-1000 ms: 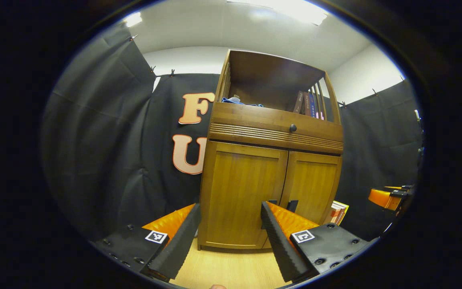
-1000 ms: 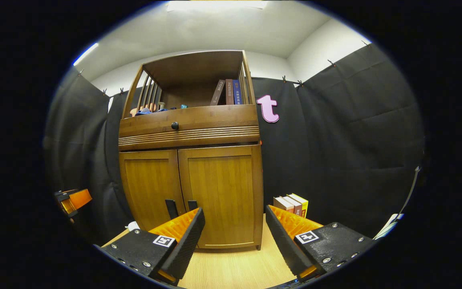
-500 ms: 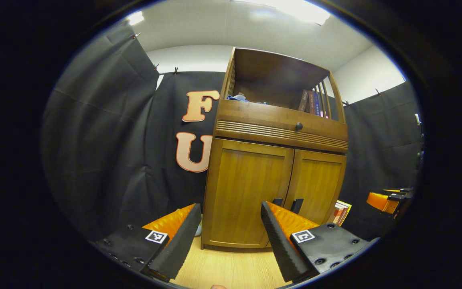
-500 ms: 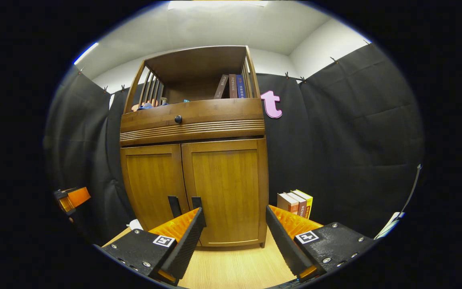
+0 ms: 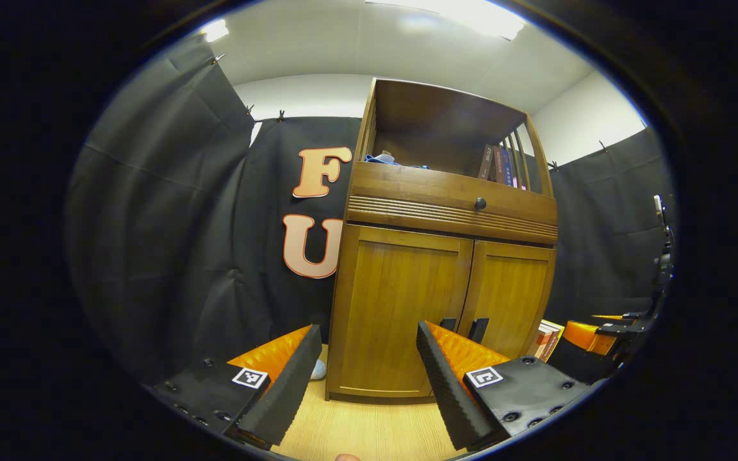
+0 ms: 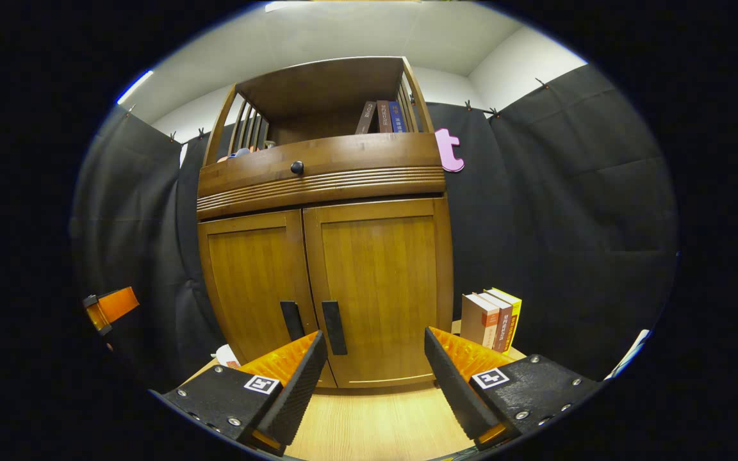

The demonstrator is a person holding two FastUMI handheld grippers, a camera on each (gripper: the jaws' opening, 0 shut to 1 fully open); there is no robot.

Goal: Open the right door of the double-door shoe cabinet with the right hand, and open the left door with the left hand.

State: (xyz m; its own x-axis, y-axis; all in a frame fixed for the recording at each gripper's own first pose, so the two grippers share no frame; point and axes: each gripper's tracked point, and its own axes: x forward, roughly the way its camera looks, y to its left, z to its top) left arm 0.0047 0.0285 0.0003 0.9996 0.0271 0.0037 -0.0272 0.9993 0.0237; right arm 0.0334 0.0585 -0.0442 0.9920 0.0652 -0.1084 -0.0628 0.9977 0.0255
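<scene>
Ahead of right gripper (image 6: 374, 358), spread wide and empty: brown wooden double-door shoe cabinet (image 6: 324, 256), two doors closed, two dark vertical handles (image 6: 334, 327). Left gripper (image 5: 366, 355) likewise spread, empty.

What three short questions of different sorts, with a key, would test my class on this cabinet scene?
1. True or false: both doors of the shoe cabinet are shut.
2. Multiple choice: the books on the floor stand
A. left of the cabinet
B. right of the cabinet
C. inside it
3. Fill in: the right claw is ____, holding nothing.

Key:
1. True. The right door and left door sit flush, and the two dark handles meet at the middle seam.
2. B, as seen in the right gripper view.
3. Open. The left claw is open too, short of the cabinet.
</scene>
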